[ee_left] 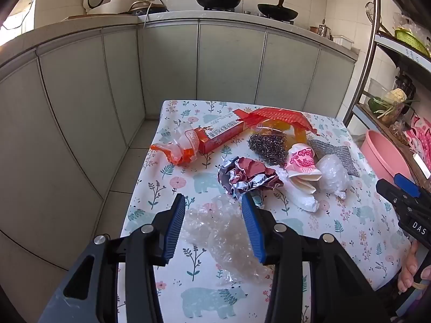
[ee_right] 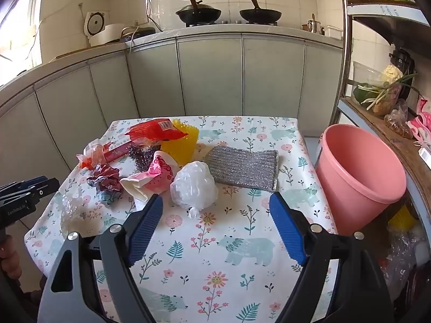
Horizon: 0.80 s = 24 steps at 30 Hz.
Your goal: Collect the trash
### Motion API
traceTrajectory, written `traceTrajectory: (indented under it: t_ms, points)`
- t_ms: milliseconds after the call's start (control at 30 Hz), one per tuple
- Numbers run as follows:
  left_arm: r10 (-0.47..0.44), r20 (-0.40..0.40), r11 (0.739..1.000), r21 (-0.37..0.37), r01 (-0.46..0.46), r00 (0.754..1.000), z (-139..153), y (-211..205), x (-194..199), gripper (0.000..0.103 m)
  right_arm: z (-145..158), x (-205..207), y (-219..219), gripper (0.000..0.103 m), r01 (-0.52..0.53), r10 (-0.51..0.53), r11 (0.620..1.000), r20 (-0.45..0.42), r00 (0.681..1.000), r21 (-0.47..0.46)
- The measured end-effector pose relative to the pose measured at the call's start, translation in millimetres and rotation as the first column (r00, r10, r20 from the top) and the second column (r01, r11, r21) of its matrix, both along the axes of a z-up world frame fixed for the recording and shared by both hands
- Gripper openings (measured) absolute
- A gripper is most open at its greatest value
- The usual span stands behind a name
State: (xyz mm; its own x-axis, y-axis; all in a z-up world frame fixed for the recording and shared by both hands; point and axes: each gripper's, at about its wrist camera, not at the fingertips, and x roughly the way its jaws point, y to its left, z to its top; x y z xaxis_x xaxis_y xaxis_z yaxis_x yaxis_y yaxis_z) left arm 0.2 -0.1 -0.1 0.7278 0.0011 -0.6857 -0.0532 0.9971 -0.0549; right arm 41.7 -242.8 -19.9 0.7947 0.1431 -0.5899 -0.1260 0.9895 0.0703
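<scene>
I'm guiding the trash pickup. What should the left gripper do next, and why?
Probably lower and close the left gripper on the clear bubble wrap: its open jaws already straddle it on the table, and nothing is held yet.

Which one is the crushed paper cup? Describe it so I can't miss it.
On the floral table, look in the trash pile left of the pink bucket. The crushed paper cup lies on its side between crumpled foil and a white plastic wad; only it has pink print.

2 woks [ee_right: 229, 13] on stove, rice cooker [ee_right: 99, 31], veg [ee_right: 382, 91] on shelf, grey cabinets [ee_right: 210, 78]
</scene>
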Motion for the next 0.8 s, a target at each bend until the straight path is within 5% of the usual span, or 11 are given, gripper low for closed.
traceTrajectory:
  t_ms: [800]
  points:
    - [-0.002, 0.0, 1.0, -0.005, 0.002, 1.0, 1.8, -1.3, -1.1, 0.044, 0.9, 0.7, -2.2, 0.082, 0.006, -0.006, 1.0, 0.002, 1.0, 0.002]
